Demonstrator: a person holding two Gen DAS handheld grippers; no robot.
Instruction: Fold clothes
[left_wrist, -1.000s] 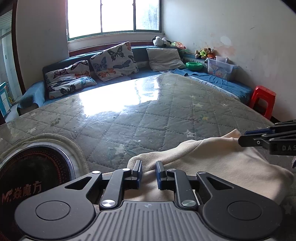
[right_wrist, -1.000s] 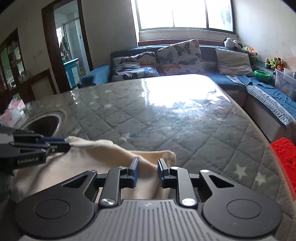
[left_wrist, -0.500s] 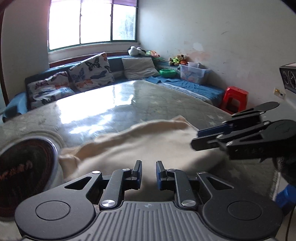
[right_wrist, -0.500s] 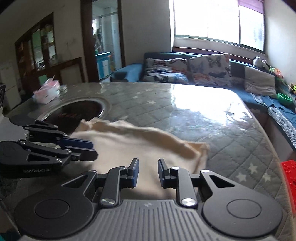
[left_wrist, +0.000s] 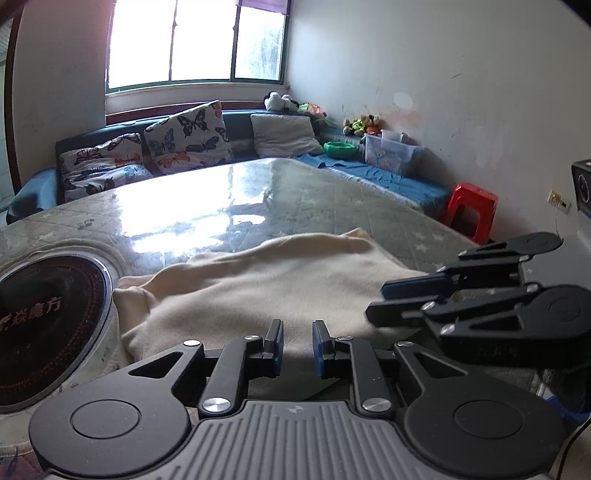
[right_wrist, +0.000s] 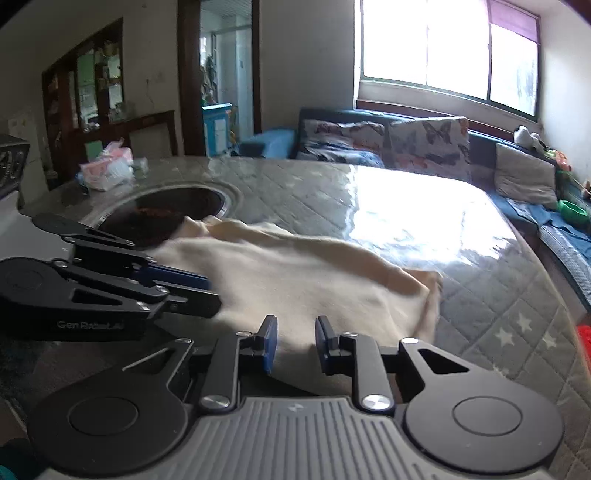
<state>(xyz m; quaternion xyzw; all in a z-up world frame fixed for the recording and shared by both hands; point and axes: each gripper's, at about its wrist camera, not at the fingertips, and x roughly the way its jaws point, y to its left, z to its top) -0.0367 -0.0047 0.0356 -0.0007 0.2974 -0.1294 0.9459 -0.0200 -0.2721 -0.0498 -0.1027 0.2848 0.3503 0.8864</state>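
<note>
A cream garment (left_wrist: 280, 280) lies spread and folded over on the quilted, glass-topped table (left_wrist: 258, 192); its left corner touches the round cooktop's rim. My left gripper (left_wrist: 297, 334) hovers at the garment's near edge, open by a narrow gap with nothing clamped between the pads. In the right wrist view the same garment (right_wrist: 303, 280) stretches ahead of my right gripper (right_wrist: 295, 332), which is also narrowly open over the near edge. Each gripper shows in the other's view: the right gripper (left_wrist: 376, 301) on the right, the left gripper (right_wrist: 212, 295) on the left. The garment's nearest hem is hidden behind the fingers.
A round black cooktop (left_wrist: 44, 314) is sunk into the table at the left. A tissue pack (right_wrist: 107, 170) sits at the far left edge. A sofa with butterfly cushions (left_wrist: 184, 140) runs behind the table, and a red stool (left_wrist: 469, 210) stands on the right.
Both grippers have drawn back and up from the garment's far edge toward the near side, so more of the cloth shows. The finger gaps look unchanged.
</note>
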